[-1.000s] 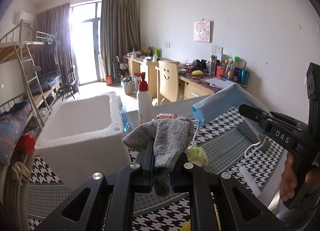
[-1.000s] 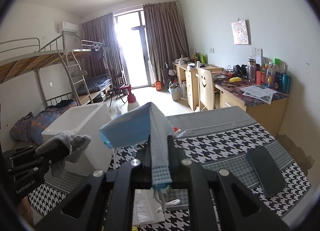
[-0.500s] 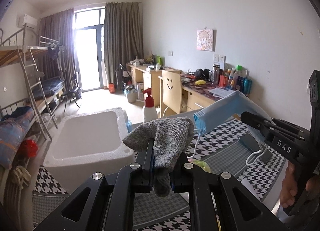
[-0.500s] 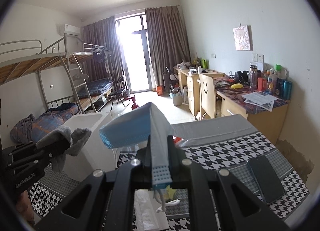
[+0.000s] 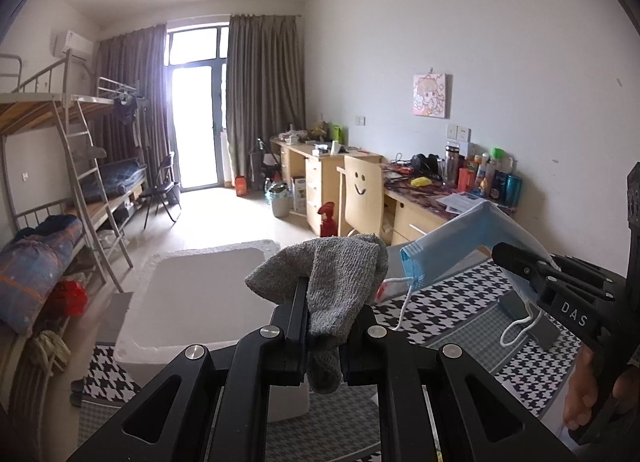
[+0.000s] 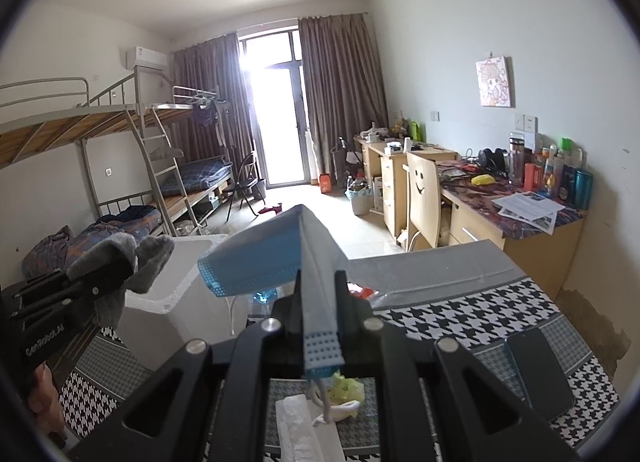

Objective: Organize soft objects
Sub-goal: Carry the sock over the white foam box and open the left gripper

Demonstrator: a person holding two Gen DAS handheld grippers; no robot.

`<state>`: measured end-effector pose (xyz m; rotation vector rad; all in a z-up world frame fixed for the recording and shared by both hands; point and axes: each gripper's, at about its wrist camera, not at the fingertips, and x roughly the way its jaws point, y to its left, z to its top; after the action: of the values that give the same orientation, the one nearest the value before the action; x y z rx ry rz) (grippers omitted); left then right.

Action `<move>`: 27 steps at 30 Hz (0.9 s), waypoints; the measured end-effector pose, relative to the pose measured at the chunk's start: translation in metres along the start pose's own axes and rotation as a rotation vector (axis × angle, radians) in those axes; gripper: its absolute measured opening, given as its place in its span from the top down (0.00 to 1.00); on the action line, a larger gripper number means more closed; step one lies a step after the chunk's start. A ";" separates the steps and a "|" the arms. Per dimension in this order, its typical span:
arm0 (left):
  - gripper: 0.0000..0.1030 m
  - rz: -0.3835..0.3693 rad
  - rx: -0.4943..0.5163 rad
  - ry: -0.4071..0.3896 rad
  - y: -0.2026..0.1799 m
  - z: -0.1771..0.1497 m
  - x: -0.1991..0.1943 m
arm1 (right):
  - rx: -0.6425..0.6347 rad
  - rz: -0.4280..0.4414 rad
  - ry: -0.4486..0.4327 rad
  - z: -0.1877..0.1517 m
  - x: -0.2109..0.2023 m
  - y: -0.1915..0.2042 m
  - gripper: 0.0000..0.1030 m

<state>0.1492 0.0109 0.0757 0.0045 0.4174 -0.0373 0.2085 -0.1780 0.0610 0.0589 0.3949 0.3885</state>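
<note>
Dangling at the centre of the left wrist frame is a grey knitted sock (image 5: pixel 336 286), pinched tight between the fingers of the left gripper (image 5: pixel 325 326), its cuff flopping over the left finger and its toe hanging down past the jaws. Behind it, centre-left of frame, sits the white foam box (image 5: pixel 192 294), open-topped, on the houndstooth tablecloth (image 5: pixel 452 322). Over at the right edge, the right gripper (image 5: pixel 520 262) comes into shot, clamped on a blue face mask (image 5: pixel 452 250), an ear loop trailing below.

Switch to the right wrist view: the mask (image 6: pixel 288 258) is folded over the closed fingers at frame centre, pleated edge hanging toward the lens. Lower centre, on the cloth, lie a white tissue (image 6: pixel 304 430) and a yellow-green crumpled scrap (image 6: pixel 348 386), close together. A dark phone (image 6: pixel 536 370) rests at lower right. At middle left, the left gripper (image 6: pixel 108 274) holds the sock (image 6: pixel 132 266) just above the box's near rim (image 6: pixel 176 294).
</note>
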 end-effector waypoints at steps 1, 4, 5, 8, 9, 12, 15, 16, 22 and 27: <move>0.88 0.006 -0.003 0.000 0.001 0.001 0.001 | 0.001 0.002 0.000 0.000 0.001 0.001 0.87; 0.88 0.018 -0.015 0.001 0.003 0.002 0.003 | -0.004 0.009 0.003 0.003 0.004 0.005 0.87; 0.88 0.022 -0.016 -0.001 0.004 0.003 0.004 | -0.008 0.010 0.004 0.003 0.005 0.007 0.87; 0.88 0.039 -0.021 -0.002 0.007 0.005 0.005 | -0.017 0.015 0.009 0.006 0.008 0.011 0.87; 0.88 0.042 -0.024 -0.001 0.009 0.006 0.006 | -0.020 0.017 0.009 0.007 0.009 0.012 0.87; 0.88 0.060 -0.033 -0.002 0.014 0.008 0.007 | -0.023 0.025 0.007 0.011 0.012 0.015 0.87; 0.88 0.080 -0.040 0.000 0.019 0.011 0.010 | -0.027 0.035 0.009 0.014 0.015 0.019 0.87; 0.88 0.087 -0.043 0.001 0.021 0.012 0.010 | -0.029 0.040 0.011 0.015 0.016 0.019 0.87; 0.88 0.117 -0.061 0.003 0.032 0.014 0.013 | -0.036 0.058 0.017 0.019 0.024 0.027 0.87; 0.88 0.136 -0.075 0.014 0.039 0.018 0.018 | -0.054 0.072 0.028 0.022 0.032 0.033 0.87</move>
<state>0.1742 0.0495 0.0843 -0.0409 0.4313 0.1124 0.2322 -0.1345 0.0737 0.0155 0.4109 0.4714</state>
